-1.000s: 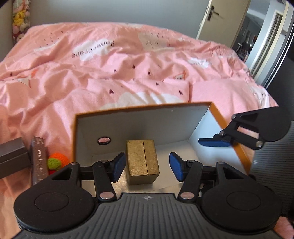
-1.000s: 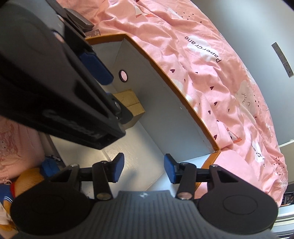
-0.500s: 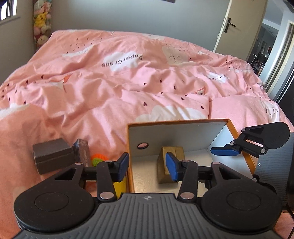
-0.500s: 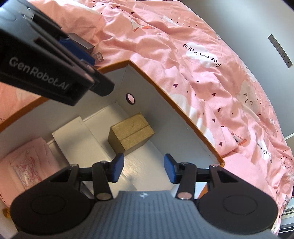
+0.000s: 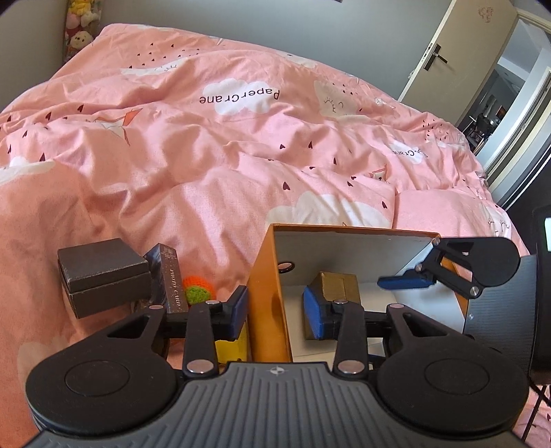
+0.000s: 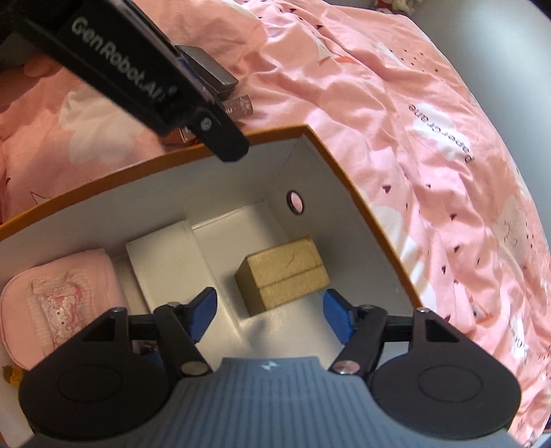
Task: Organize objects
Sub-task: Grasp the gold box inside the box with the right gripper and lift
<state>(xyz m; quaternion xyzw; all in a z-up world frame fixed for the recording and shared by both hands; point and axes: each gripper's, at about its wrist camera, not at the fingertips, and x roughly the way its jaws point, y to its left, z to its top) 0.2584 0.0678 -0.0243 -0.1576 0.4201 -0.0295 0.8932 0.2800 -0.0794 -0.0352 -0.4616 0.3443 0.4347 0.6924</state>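
Observation:
An orange box with white inside (image 5: 265,293) (image 6: 361,210) sits on the pink bed. A gold box (image 5: 339,281) (image 6: 286,272) lies in it, with a pink pouch (image 6: 58,303) at its other end. My left gripper (image 5: 275,310) is open and empty, astride the box's left wall. My right gripper (image 6: 270,315) is open and empty, just above the gold box inside the orange box. Outside lie a dark square box (image 5: 103,275), a dark "photo card" box (image 5: 170,279), an orange-green knitted ball (image 5: 198,289) and a yellow item (image 5: 232,346).
The pink quilt (image 5: 224,155) covers the bed all around. A white flap (image 6: 165,262) lies on the box floor. A door (image 5: 451,51) stands open at the far right. Plush toys (image 5: 81,27) sit at the far left.
My left gripper has drawn back and to the left, out of the orange box, leaving the gold box inside. My right gripper has moved in over the gold box.

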